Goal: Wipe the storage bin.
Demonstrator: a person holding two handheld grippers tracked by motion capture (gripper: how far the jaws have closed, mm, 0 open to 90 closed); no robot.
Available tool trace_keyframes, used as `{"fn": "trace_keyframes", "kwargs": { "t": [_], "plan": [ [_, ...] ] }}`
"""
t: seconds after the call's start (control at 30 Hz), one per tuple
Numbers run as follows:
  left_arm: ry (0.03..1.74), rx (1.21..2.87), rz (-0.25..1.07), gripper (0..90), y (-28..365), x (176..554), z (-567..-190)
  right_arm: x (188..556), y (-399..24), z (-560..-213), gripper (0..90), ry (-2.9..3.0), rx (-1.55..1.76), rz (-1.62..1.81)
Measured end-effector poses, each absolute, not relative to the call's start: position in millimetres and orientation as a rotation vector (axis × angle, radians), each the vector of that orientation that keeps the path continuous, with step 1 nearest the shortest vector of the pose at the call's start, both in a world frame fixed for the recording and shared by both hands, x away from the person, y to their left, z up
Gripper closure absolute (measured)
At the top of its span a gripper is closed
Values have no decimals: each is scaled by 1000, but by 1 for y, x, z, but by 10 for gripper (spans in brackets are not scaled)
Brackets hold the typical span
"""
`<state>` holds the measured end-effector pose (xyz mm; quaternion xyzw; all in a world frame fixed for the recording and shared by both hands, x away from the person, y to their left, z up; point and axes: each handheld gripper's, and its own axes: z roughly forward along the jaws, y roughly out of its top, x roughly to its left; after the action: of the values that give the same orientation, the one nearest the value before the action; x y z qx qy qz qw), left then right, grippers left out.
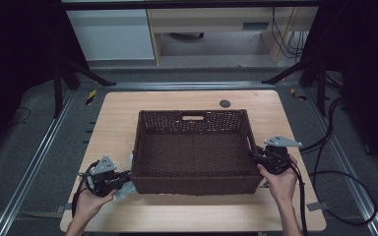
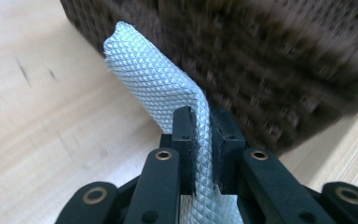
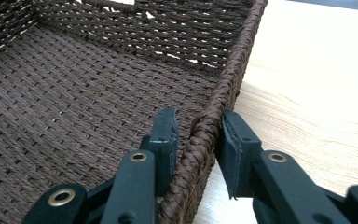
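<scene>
Left claw (image 2: 204, 140) around silver cloth (image 2: 158, 84)

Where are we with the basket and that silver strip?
Done: left gripper is shut on the silver strip beside the basket. In hand: right gripper straddles the basket's right rim, jaws closing. Left: the strip isn't in the basket yet.

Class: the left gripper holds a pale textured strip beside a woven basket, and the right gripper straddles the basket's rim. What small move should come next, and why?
Probably lift the strip over the near wall into the basket. The left gripper is shut on it just outside the corner, while the right gripper straddles the rim, seemingly steadying the basket.
</scene>
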<state>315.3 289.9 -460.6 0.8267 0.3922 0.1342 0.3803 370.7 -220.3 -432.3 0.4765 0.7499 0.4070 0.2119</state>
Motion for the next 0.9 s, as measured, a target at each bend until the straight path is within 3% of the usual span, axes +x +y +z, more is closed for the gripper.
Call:
{"fn": "trace_keyframes", "kwargs": {
  "t": [0.23, 0.7, 0.9],
  "plan": [
    [1038, 2129, 310, 805, 293, 309, -470, 371, -220, -432, 712, 2067, 1326, 1127],
    [953, 1918, 468, 805, 302, 292, -414, 371, -218, -431, 719, 2058, 1324, 1107],
    [952, 2003, 451, 805, 292, 293, -428, 369, -220, -431, 720, 2045, 1337, 1104]
  ]
}}
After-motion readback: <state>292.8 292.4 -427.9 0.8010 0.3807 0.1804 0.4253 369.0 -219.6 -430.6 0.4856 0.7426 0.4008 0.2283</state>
